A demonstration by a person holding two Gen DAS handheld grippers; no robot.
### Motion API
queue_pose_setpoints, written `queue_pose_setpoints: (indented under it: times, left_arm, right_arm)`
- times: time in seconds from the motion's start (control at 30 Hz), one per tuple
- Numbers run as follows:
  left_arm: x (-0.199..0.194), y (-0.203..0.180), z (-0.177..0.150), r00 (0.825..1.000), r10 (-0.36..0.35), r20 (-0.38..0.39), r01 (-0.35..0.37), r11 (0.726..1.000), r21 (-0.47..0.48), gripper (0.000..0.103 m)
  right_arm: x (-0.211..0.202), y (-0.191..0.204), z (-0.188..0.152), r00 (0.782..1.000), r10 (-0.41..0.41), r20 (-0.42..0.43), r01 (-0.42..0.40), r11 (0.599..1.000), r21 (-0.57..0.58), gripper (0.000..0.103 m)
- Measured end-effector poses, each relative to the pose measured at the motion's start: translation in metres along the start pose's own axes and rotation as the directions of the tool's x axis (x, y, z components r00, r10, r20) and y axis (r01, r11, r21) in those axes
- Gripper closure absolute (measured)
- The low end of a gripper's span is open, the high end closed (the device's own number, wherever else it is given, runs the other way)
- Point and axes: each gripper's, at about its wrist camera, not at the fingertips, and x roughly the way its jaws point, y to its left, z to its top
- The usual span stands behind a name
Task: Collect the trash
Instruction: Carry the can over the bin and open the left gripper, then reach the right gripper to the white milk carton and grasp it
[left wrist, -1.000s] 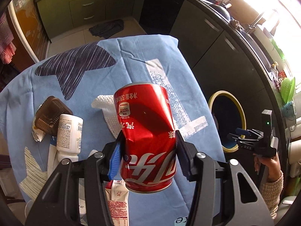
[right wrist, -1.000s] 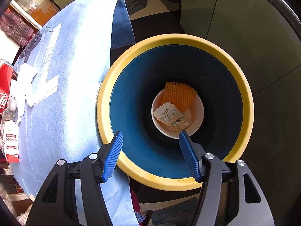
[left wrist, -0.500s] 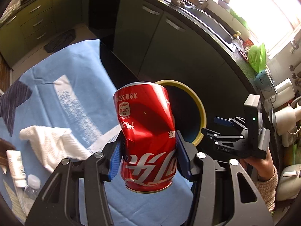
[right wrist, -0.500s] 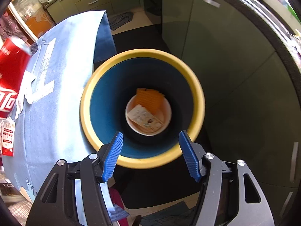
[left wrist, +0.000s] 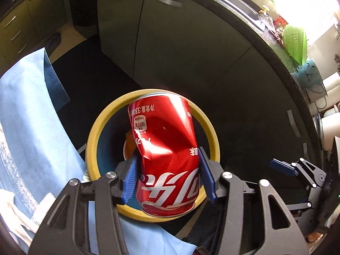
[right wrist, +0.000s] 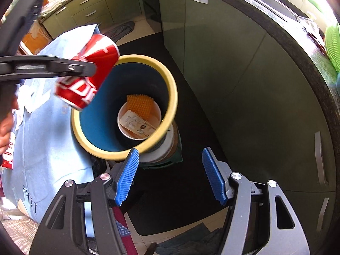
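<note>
pointing steeply down, left tool (left wrist: 167, 172) opens around dented can (left wrist: 165, 148) above bin (left wrist: 93, 140); right tool (right wrist: 170, 174) open, empty.

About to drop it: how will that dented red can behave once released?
The red can looks crushed, so probably empty and light. Left gripper jaws are opening around it. Being round, it may glance off the bin's yellow rim.

Both fisheye cameras sit just behind their own fingers and look steeply down. The left wrist view hangs close above the yellow-rimmed bin (left wrist: 93, 136), which fills its lower centre. The right wrist view stands off to one side, with the same bin (right wrist: 172, 89) at centre left (both also share the blue cloth (left wrist: 25, 114) and dark cabinets (right wrist: 244, 68)).
</note>
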Motion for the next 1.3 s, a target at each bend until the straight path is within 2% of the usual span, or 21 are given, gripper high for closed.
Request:
queue_pose_setpoints:
  times: [0.03, 0.07, 0.2, 0.3, 0.4, 0.47, 0.57, 0.7, 0.77, 0.83, 0.87, 0.97, 1.0, 1.17, 1.3]
  left_arm:
    - [0.007, -0.001, 0.001, 1.0, 0.008, -0.009, -0.008, 1.0, -0.003, 0.044]
    - [0.012, -0.001, 0.001, 1.0, 0.015, -0.017, -0.015, 1.0, -0.006, 0.041]
    - [0.012, 0.002, -0.006, 0.999, 0.018, -0.033, -0.019, 1.0, -0.025, 0.041]
    - [-0.026, 0.005, -0.018, 0.999, 0.014, 0.035, -0.014, 1.0, -0.014, 0.041]
    - [-0.09, 0.008, -0.046, 0.989, -0.001, 0.146, 0.002, 1.0, -0.003, 0.037]
    - [-0.13, 0.014, -0.071, 0.975, 0.01, 0.223, -0.01, 1.0, -0.003, 0.032]
    - [-0.187, 0.03, -0.121, 0.943, 0.053, 0.327, -0.055, 0.998, -0.004, 0.022]
    - [-0.241, 0.064, -0.194, 0.915, 0.077, 0.395, -0.068, 0.997, -0.038, 0.021]
    - [-0.261, 0.083, -0.229, 0.9, 0.116, 0.419, -0.101, 0.993, -0.06, 0.02]
    - [-0.278, 0.099, -0.267, 0.876, 0.186, 0.445, -0.16, 0.982, -0.097, 0.017]
    - [-0.286, 0.11, -0.286, 0.857, 0.225, 0.463, -0.187, 0.974, -0.128, 0.016]
    - [-0.308, 0.14, -0.332, 0.809, 0.328, 0.488, -0.245, 0.942, -0.228, 0.015]
    - [-0.313, 0.153, -0.345, 0.799, 0.351, 0.488, -0.251, 0.932, -0.26, 0.015]
    - [-0.324, 0.195, -0.396, 0.781, 0.402, 0.477, -0.238, 0.899, -0.368, 0.015]
    - [-0.33, 0.206, -0.413, 0.778, 0.399, 0.486, -0.219, 0.896, -0.385, 0.015]
  right_arm:
    - [0.0, -0.002, -0.001, 1.0, -0.001, -0.002, 0.001, 1.0, 0.005, 0.041]
    - [-0.001, -0.004, -0.001, 1.0, -0.003, -0.004, 0.003, 1.0, 0.008, 0.041]
    - [-0.001, -0.004, 0.0, 1.0, -0.005, -0.008, 0.005, 1.0, 0.011, 0.041]
    - [-0.001, 0.005, 0.003, 1.0, 0.009, -0.013, -0.009, 1.0, 0.0, 0.041]
    - [0.001, 0.016, 0.004, 0.998, 0.048, -0.03, -0.048, 0.999, -0.018, 0.041]
    - [0.002, 0.035, 0.006, 0.997, 0.06, -0.039, -0.062, 0.997, -0.045, 0.041]
    - [0.0, 0.071, 0.008, 0.996, 0.079, -0.052, -0.084, 0.992, -0.098, 0.041]
    - [-0.009, 0.129, 0.011, 0.988, 0.125, -0.086, -0.137, 0.979, -0.15, 0.041]
    - [-0.014, 0.164, 0.009, 0.983, 0.149, -0.11, -0.167, 0.969, -0.184, 0.041]
    - [-0.021, 0.203, 0.004, 0.973, 0.186, -0.136, -0.212, 0.954, -0.213, 0.041]
    - [-0.024, 0.223, 0.002, 0.97, 0.197, -0.145, -0.226, 0.946, -0.233, 0.041]
    - [-0.033, 0.286, -0.007, 0.954, 0.243, -0.176, -0.284, 0.92, -0.27, 0.043]
    - [-0.035, 0.307, -0.009, 0.947, 0.26, -0.187, -0.305, 0.911, -0.276, 0.044]
    - [-0.042, 0.399, -0.016, 0.926, 0.297, -0.234, -0.358, 0.888, -0.289, 0.045]
    - [-0.036, 0.45, -0.02, 0.919, 0.263, -0.295, -0.35, 0.887, -0.299, 0.046]
